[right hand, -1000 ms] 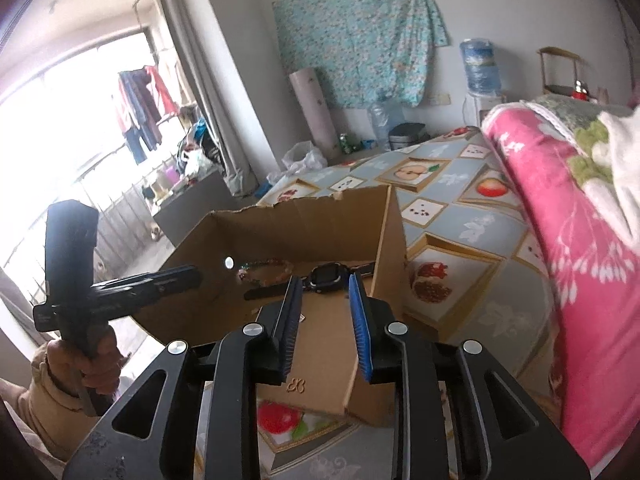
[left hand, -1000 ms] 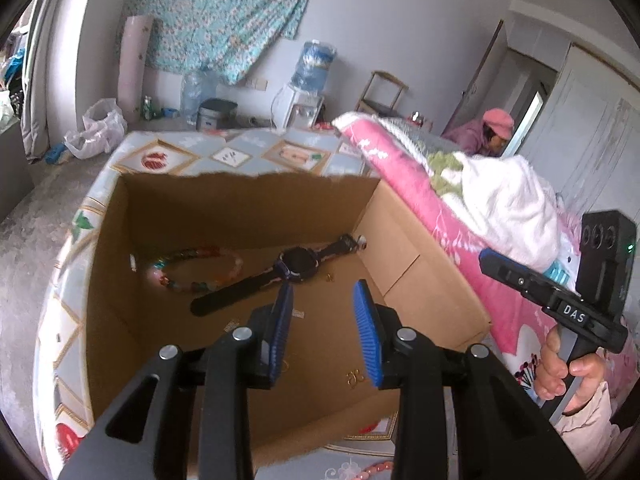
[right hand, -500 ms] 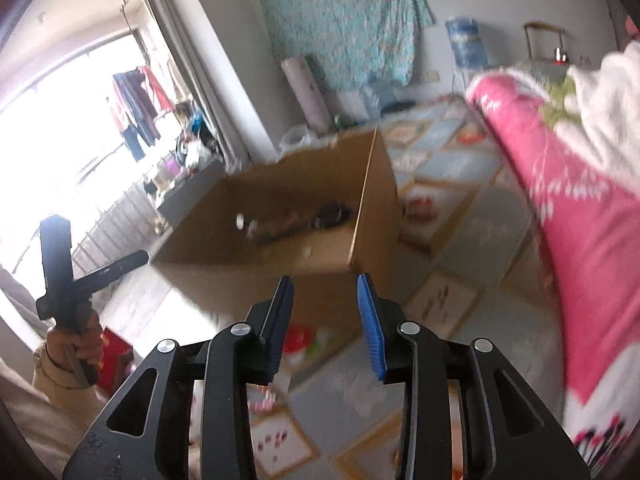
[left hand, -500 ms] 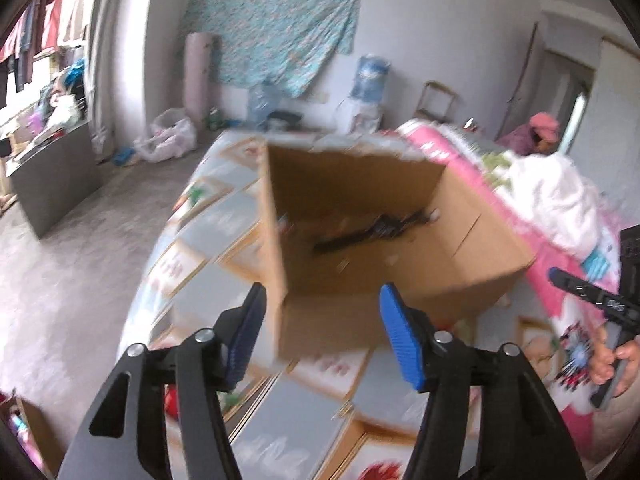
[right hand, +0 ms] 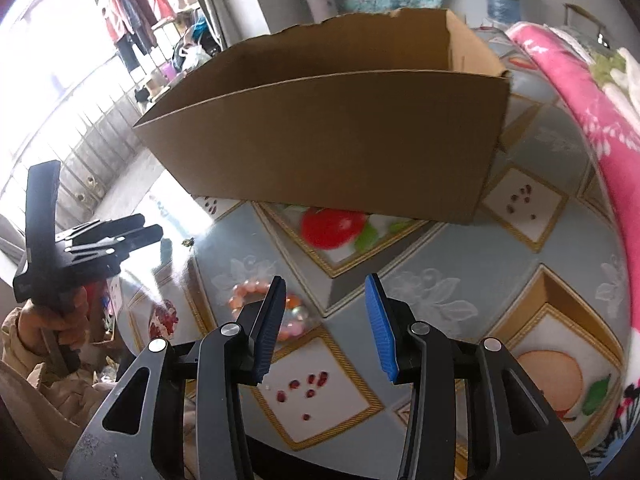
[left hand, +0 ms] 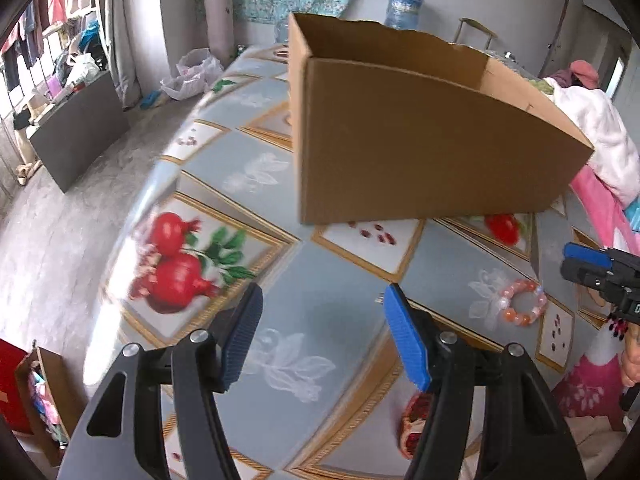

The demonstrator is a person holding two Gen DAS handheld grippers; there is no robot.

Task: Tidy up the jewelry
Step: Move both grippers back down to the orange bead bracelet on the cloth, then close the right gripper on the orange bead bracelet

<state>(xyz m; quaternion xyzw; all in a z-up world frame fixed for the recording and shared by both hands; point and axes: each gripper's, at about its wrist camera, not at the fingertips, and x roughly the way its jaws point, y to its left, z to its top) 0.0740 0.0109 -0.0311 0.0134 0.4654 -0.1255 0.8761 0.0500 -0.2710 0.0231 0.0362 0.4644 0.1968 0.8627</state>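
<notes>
A pink-and-orange bead bracelet (left hand: pixel 520 303) lies on the fruit-patterned tablecloth (left hand: pixel 320 272), in front of a tall cardboard box (left hand: pixel 420 140) whose inside is hidden from here. My left gripper (left hand: pixel 323 292) hovers open over bare cloth, left of the bracelet, with nothing between its blue pads. In the right wrist view the bracelet (right hand: pixel 240 294) is partly hidden behind the left finger. My right gripper (right hand: pixel 326 280) is just right of it and apart from it; its jaws are opening and nothing is between them. The box (right hand: pixel 340 140) stands behind.
A pink blanket (right hand: pixel 580 92) and white bedding (left hand: pixel 596 132) border the table on the right. The table edge drops to the grey floor (left hand: pixel 60 220) on the left. A small box of clutter (left hand: pixel 36 396) sits on the floor. A hand (right hand: pixel 52 320) holds the left gripper (right hand: pixel 108 236).
Both grippers pulled back from over the box and sank toward the table. The watch and beads inside the box dropped out of sight, the loose bracelet came into view, and both jaws widened.
</notes>
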